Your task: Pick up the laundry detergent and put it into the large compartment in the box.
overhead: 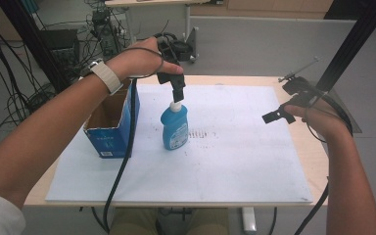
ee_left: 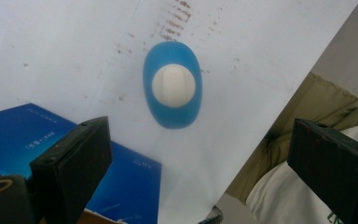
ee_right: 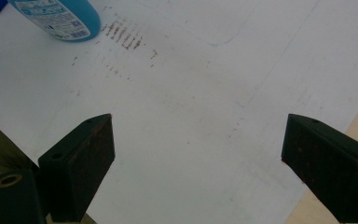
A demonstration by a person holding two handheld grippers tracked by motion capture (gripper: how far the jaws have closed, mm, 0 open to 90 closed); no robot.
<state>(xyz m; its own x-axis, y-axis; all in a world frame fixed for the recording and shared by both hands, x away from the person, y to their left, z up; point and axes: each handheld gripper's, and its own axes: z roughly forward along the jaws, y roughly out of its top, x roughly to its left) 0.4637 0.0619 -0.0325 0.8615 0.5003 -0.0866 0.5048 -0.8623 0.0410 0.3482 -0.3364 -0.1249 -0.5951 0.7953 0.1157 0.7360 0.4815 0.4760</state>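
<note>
A blue bottle with a white cap stands upright on the white sheet, just right of a blue cardboard box. My left gripper hangs straight above the cap, pointing down, open. From above, the left gripper view looks down on the white cap and the blue bottle shoulders, well clear of my jaws, which stand wide with nothing between them. My right gripper hovers open over the sheet's right side. The bottle's base sits at the top left of the right gripper view.
The blue box is open at the top and lies close against the bottle's left side; its blue wall shows under my left jaw. Rust-coloured scuff marks streak the sheet right of the bottle. The bare wooden table edge runs along the right.
</note>
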